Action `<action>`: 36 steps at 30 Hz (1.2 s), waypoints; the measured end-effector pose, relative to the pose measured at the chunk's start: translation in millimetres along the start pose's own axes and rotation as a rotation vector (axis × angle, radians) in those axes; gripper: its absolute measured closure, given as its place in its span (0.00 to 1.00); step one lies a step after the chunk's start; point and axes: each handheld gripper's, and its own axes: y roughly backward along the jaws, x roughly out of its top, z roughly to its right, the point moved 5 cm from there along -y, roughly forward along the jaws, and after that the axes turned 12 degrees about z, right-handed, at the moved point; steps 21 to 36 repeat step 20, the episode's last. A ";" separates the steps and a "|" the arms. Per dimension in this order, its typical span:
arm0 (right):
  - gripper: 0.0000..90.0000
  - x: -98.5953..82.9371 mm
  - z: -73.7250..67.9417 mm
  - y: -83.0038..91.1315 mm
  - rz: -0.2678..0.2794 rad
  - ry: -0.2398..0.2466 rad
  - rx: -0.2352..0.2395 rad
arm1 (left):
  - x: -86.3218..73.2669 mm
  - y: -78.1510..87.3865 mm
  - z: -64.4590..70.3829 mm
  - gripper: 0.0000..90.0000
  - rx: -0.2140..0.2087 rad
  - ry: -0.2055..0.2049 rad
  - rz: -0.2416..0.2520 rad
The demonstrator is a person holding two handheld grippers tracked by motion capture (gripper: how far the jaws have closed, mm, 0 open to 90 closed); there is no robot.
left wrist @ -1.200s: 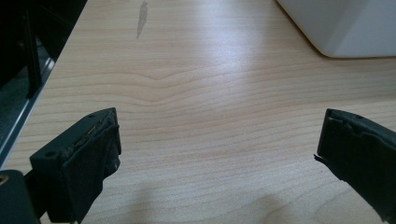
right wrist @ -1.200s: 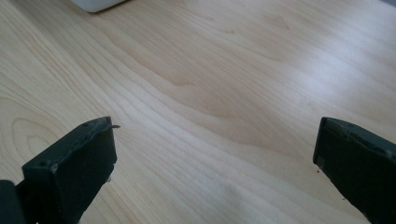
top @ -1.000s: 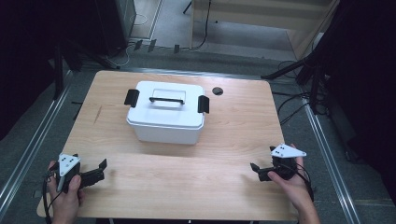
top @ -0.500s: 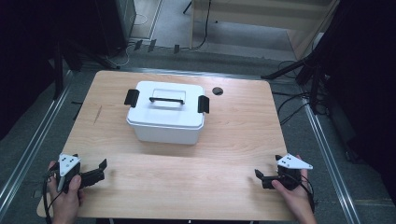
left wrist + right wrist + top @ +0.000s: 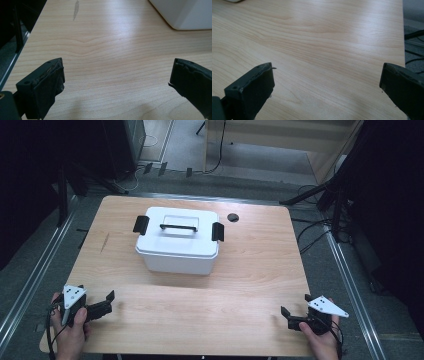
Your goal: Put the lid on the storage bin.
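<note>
A white lidded box (image 5: 177,240) with a black handle and two black side latches stands on the wooden table (image 5: 250,270), left of its middle and toward the far side. My left gripper (image 5: 108,302) rests open near the front left corner, held by a hand. In the left gripper view its jaws stand wide apart (image 5: 116,75) over bare wood, and the box's corner (image 5: 185,12) shows at the upper right. My right gripper (image 5: 287,318) lies open at the front right corner. The right gripper view has its jaws (image 5: 327,75) spread wide with nothing between them.
A small black round disc (image 5: 233,217) sits on the table behind the box's right side. Metal rails and cables (image 5: 312,237) run along the floor beside the table. The table's right edge (image 5: 404,37) lies close to my right gripper.
My right gripper has drawn back toward the front edge and a little to the right. The left gripper and the box have stayed put.
</note>
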 end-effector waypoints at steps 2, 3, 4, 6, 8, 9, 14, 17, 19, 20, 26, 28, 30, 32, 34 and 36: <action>0.00 0.0 -0.3 1.3 0.015 -0.004 -0.009 | 0.0 0.1 -0.1 0.00 0.000 0.001 -0.002; 0.00 -0.4 -0.7 1.5 0.018 -0.007 -0.010 | 0.2 -0.1 0.2 0.00 0.000 0.003 -0.001; 0.00 -0.5 -0.6 1.3 0.023 -0.005 -0.012 | 0.1 0.0 0.3 0.00 0.001 0.000 -0.002; 0.00 -0.5 0.2 0.7 0.025 -0.018 -0.016 | 0.1 -0.1 0.7 0.00 0.000 -0.006 -0.003; 0.00 0.0 2.0 0.1 0.033 -0.031 -0.022 | 0.1 -0.3 1.0 0.00 -0.001 -0.009 -0.005; 0.00 0.2 2.7 -0.2 0.035 -0.037 -0.025 | 0.1 -0.6 1.2 0.00 0.000 -0.010 -0.002; 0.00 -0.6 2.4 -1.8 0.027 -0.028 -0.024 | -0.2 -1.0 1.6 0.00 0.003 -0.014 -0.008; 0.00 -0.9 1.4 -2.6 0.024 -0.023 -0.022 | -0.3 -1.4 1.7 0.00 0.003 -0.013 -0.010; 0.00 -0.8 1.8 -2.6 0.025 -0.025 -0.023 | -0.3 -1.7 1.5 0.00 0.004 -0.014 -0.011; 0.00 -0.7 1.9 -2.6 0.027 -0.030 -0.019 | -0.3 -1.8 1.5 0.00 0.004 -0.015 -0.012; 0.00 -0.7 1.9 -2.6 0.027 -0.030 -0.019 | -0.3 -1.8 1.5 0.00 0.004 -0.015 -0.012; 0.00 -0.7 1.9 -2.6 0.027 -0.030 -0.019 | -0.3 -1.8 1.5 0.00 0.004 -0.015 -0.012; 0.00 -0.7 1.9 -2.6 0.027 -0.030 -0.019 | -0.3 -1.8 1.5 0.00 0.004 -0.015 -0.012; 0.00 -0.7 1.9 -2.6 0.027 -0.030 -0.019 | -0.3 -1.8 1.5 0.00 0.004 -0.015 -0.012; 0.00 -0.7 1.9 -2.6 0.027 -0.030 -0.019 | -0.3 -1.8 1.5 0.00 0.004 -0.015 -0.012; 0.00 -0.7 1.9 -2.6 0.027 -0.030 -0.019 | -0.3 -1.8 1.5 0.00 0.004 -0.015 -0.012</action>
